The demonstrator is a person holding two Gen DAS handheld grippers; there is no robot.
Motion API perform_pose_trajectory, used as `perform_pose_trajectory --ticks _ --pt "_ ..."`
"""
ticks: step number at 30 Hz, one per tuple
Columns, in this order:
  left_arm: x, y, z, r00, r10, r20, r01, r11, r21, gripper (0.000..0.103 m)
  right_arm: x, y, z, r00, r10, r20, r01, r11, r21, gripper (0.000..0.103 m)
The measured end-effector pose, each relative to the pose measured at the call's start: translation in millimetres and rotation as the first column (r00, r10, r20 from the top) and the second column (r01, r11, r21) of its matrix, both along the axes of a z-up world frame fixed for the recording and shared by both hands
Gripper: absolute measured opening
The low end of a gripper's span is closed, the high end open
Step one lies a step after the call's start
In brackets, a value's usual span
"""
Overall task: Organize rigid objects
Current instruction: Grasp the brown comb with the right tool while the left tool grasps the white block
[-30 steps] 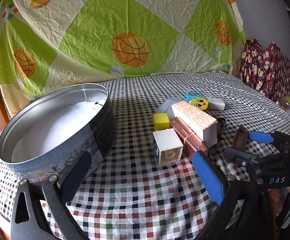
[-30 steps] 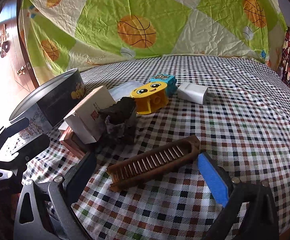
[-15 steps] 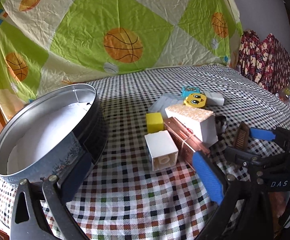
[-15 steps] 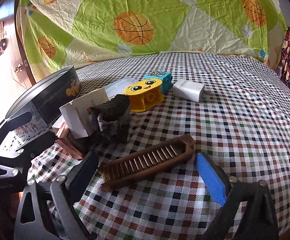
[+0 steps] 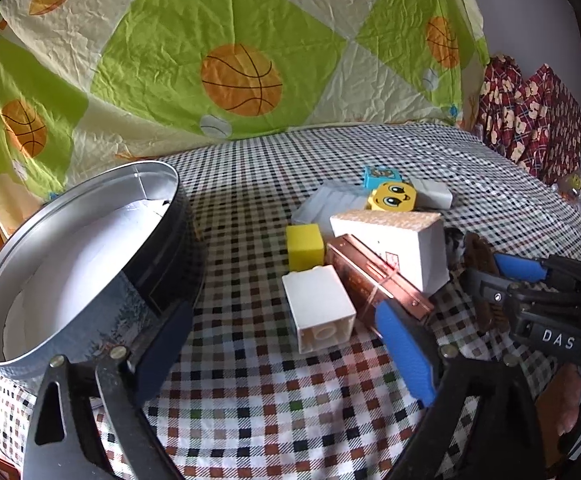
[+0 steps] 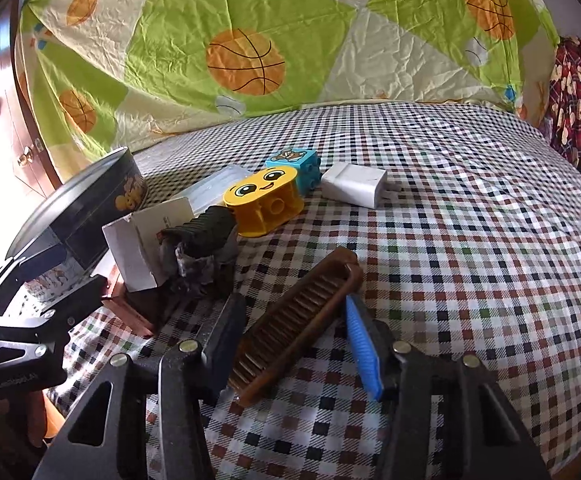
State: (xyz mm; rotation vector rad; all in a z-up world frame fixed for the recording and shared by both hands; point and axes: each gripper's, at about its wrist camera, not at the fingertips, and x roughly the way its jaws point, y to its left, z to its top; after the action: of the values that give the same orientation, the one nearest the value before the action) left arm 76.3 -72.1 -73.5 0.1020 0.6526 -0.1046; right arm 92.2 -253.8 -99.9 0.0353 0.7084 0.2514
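Observation:
A brown comb [image 6: 298, 320] lies on the checked cloth between the fingers of my right gripper [image 6: 290, 332], whose jaws stand narrowed around it, close to its sides. My left gripper [image 5: 286, 344] is open and empty, just in front of a white block [image 5: 318, 306]. Beside that block lie a yellow cube [image 5: 304, 246], a copper-coloured case [image 5: 374, 276] and a white box [image 5: 402, 244]. A round metal tin [image 5: 74, 256], open, stands at the left. The right gripper also shows in the left wrist view [image 5: 490, 276].
A yellow smiley block [image 6: 264, 200], a blue block [image 6: 294, 164], a white charger [image 6: 354, 184], a clear case [image 6: 210, 186] and a black crumpled object [image 6: 202, 248] lie behind the comb. A basketball-print sheet [image 6: 250, 60] hangs behind. Patterned red cloth [image 5: 530, 120] sits far right.
My right gripper has moved forward over the comb and its jaws have narrowed around it. My left gripper has shifted slightly towards the blocks.

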Motion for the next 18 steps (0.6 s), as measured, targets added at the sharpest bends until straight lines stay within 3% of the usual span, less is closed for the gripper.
perform_pose_trajectory --ticks 8,14,15,18 --pt "14.7 3.7 -9.6 0.998 -0.012 -0.061 0.009 0.999 -0.048 0.069 -0.6 -1.0 0.8 0.999 0.023 0.028 -0.023 1.0 -0.008 0.028" --pt "27.5 0.7 -15.5 0.99 -0.036 -0.135 0.028 0.998 -0.062 0.056 12.7 -1.5 2.3 1.0 0.027 0.014 -0.027 0.999 -0.035 0.028" --pt "29.1 1.3 -17.8 0.988 -0.044 -0.149 0.034 0.997 -0.071 0.045 14.3 -2.8 2.4 1.0 0.03 0.01 -0.029 0.999 -0.03 0.028" --pt "26.2 4.6 -17.8 0.99 -0.036 -0.135 0.025 0.996 -0.085 0.03 14.0 -4.3 2.9 0.999 0.032 0.014 -0.032 0.999 -0.032 0.028"
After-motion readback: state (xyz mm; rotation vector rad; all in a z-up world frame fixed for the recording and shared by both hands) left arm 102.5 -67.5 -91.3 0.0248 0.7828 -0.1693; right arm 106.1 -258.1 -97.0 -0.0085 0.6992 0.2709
